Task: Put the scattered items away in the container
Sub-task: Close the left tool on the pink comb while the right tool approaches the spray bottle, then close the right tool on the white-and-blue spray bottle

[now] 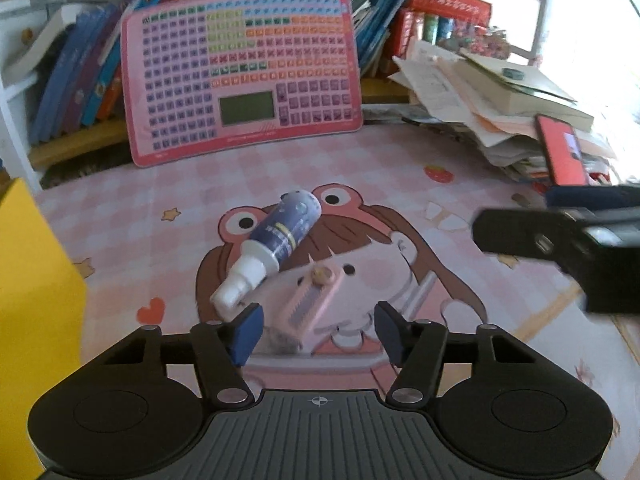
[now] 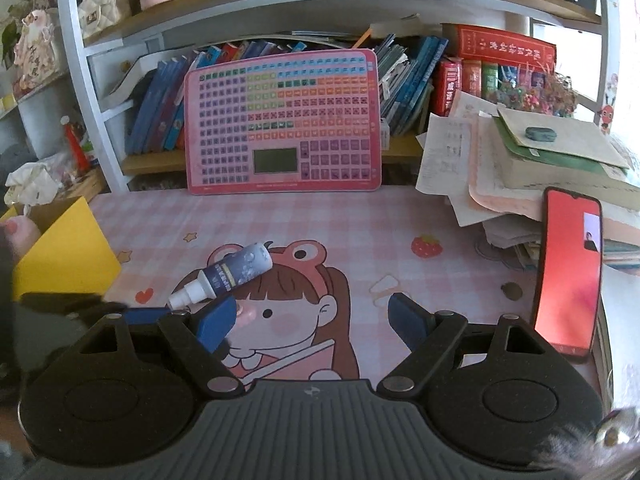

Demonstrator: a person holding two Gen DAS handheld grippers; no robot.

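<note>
A: What is sitting nearest the left gripper (image 1: pixel 318 330)?
B: Its fingers (image 1: pixel 246 334) are standing spread, pinching nothing, with a pink utility knife (image 1: pixel 310 300) lying between them on the tabletop (image 1: pixel 160 184).

A: And the container?
B: The yellow box (image 2: pixel 66 256) is resting at the tabletop's left edge.

A: The spray bottle (image 1: pixel 272 244)?
B: It is lying tilted mid-tabletop, just beyond the knife.

A: The right gripper (image 2: pixel 312 316)?
B: It is hovering, fingers wide apart and empty.
</note>
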